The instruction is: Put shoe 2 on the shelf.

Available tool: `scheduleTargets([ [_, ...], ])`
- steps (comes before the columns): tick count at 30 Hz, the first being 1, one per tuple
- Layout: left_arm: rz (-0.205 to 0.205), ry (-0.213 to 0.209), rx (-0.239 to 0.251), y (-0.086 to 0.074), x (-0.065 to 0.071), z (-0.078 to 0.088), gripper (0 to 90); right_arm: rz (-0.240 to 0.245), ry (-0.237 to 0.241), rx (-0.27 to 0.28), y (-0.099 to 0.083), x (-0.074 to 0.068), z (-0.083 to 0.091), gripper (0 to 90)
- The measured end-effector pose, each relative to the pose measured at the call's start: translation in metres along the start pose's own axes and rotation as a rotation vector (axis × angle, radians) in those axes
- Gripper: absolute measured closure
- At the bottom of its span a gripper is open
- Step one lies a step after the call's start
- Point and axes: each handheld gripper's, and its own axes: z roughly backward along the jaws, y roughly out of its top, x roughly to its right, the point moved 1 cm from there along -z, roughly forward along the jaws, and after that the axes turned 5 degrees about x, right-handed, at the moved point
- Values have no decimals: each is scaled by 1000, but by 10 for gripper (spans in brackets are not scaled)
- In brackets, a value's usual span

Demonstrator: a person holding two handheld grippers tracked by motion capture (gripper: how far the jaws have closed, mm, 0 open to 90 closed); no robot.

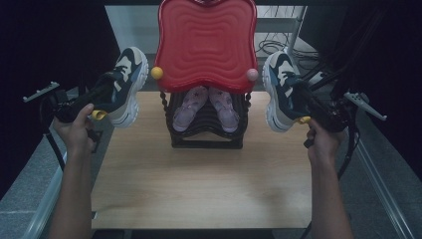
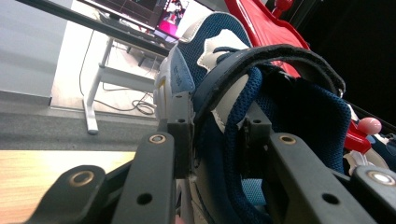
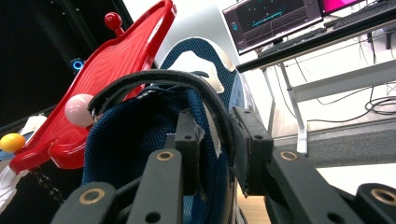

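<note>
A: Why is each sneaker held by the collar and not by the sole?

B: It gives the jaws a thin wall to bite. In the left gripper view, the left gripper (image 2: pixel 212 140) has one jaw outside the left sneaker (image 2: pixel 219 60) and one inside the opening, clamped on the padded rim. The right gripper (image 3: pixel 217 140) grips the right sneaker (image 3: pixel 196 70) the same way, with its jaws pinched across the collar by the heel strap.

A: So both are clenched on a shoe, not hanging loose?

B: Yes. From the high view, the left gripper (image 1: pixel 102 94) carries its sneaker (image 1: pixel 127 82) up and forward of the hand, off the table (image 1: pixel 199 184), toe pointing away. The right gripper (image 1: pixel 306 102) does the mirror of it with the other sneaker (image 1: pixel 278 89).

A: And why hold them out to either side?

B: The red tray (image 1: pixel 206 45) sits on top of the black rack (image 1: pixel 206 134) between the two grippers. A pair of small pink sandals (image 1: pixel 206 107) already fills the shelf under it. Keeping each sneaker just outside the tray's edge, beside the yellow knob (image 1: pixel 157 72) on the left and the pink knob (image 1: pixel 252 74) on the right, lets both come in without knocking into the tray.

A: Where do they go, you think?

B: My guess is onto the red tray, side by side. A grip at the heel suits that, because the toe goes in first and the sole can land flat.
</note>
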Motion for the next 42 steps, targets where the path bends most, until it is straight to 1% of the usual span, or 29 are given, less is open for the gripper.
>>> scheduleTargets([
  [4,1,1,7,3,1,-2,717,5,1,0,2,0,-1,737],
  [5,3,3,10,4,1,-2,717,-3,-1,0,2,-1,-1,736],
  [9,-1,5,33,8,4,-3,717,3,0,5,7,-2,-2,735],
  [12,-6,-1,45,13,7,-6,717,5,5,13,12,-5,-3,735],
  [16,-7,-4,47,18,10,-9,717,13,4,15,17,-8,-5,736],
  [17,-13,-5,45,19,11,-10,717,12,3,14,18,-9,-6,735],
  [18,-15,-4,48,23,14,-12,716,20,5,14,22,-11,-7,735],
  [21,-17,-6,49,26,16,-14,716,22,2,19,27,-14,-8,735],
  [22,-17,-7,50,31,18,-17,716,33,6,20,32,-17,-10,736],
  [23,-17,-7,50,31,18,-17,716,33,6,20,32,-17,-10,736],
  [26,-14,-7,50,38,20,-21,716,42,4,23,41,-25,-13,735],
  [28,-15,-6,51,46,25,-27,716,50,18,31,51,-32,-17,735],
  [29,-15,-6,51,46,25,-27,716,50,18,31,51,-32,-17,735],
  [30,-17,-6,51,49,27,-29,716,59,25,31,59,-39,-21,736],
  [31,-19,-6,52,52,29,-31,716,59,25,31,59,-39,-21,736],
  [32,-28,-9,54,57,34,-35,716,71,33,29,66,-46,-25,735],
  [33,-28,-9,54,57,34,-35,716,71,33,29,66,-46,-25,735],
  [35,-32,-16,55,62,40,-40,716,83,40,26,73,-53,-30,735],
  [36,-35,-19,51,64,42,-41,716,78,54,22,78,-59,-35,735],
  [37,-27,-23,53,66,44,-44,716,78,54,22,78,-59,-35,735],
  [40,-8,-39,46,71,49,-51,716,70,76,17,85,-67,-42,736],
  [41,-10,-39,41,75,54,-56,716,79,80,10,88,-74,-47,736],
  [42,-10,-39,41,75,54,-56,716,85,82,2,90,-77,-49,736],
])
